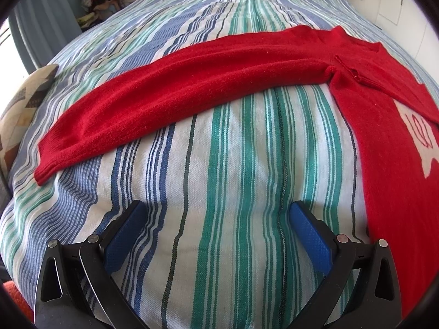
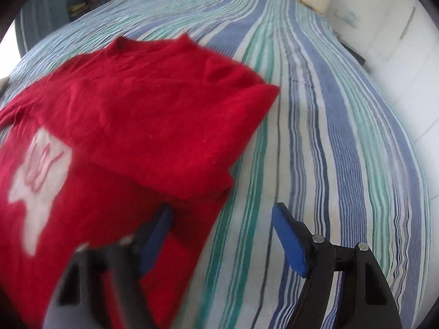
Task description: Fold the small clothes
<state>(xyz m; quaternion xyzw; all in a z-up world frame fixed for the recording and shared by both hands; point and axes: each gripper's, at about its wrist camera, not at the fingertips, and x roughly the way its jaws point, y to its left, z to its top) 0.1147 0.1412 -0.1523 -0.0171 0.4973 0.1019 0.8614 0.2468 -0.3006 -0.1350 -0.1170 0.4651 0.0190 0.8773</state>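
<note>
Both tools, left tool (image 1: 215, 213) and right tool (image 2: 222, 216), were held wide open, gripping nothing; the red sweater (image 1: 192, 82) was laid flat on the bed (image 1: 247, 178), its sleeve (image 1: 131, 109) outstretched, apparently for folding.

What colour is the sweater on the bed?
Red sweater with a white patch; clearest in the left wrist view.

left wrist: low over bedspread (image 1: 219, 164) | right wrist: low, blurred | shared: red sweater (image 1: 192, 82)
</note>
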